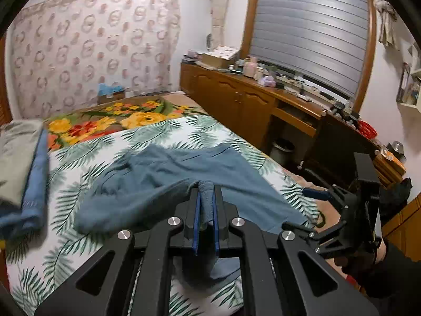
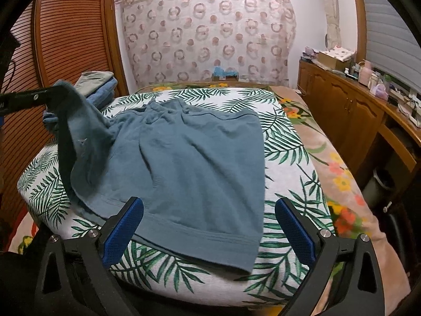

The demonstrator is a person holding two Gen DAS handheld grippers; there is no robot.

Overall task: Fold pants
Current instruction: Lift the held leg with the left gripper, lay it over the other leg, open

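Blue-grey pants (image 2: 189, 152) lie spread on the leaf-print cloth (image 2: 286, 158) on the bed. My left gripper (image 1: 206, 192) is shut on a bunched edge of the pants (image 1: 168, 181) and holds that part lifted. In the right wrist view it shows at the far left (image 2: 56, 89), with the pant leg hanging from it. My right gripper (image 2: 209, 226) is open and empty, just above the near hem of the pants. It shows at the right edge of the left wrist view (image 1: 319, 193).
A stack of folded clothes (image 2: 101, 87) sits at the bed's far left. A floral blanket (image 1: 110, 121) covers the far end of the bed. A wooden cabinet (image 1: 242, 97) with clutter runs along the right. A bin (image 1: 282, 150) stands beneath it.
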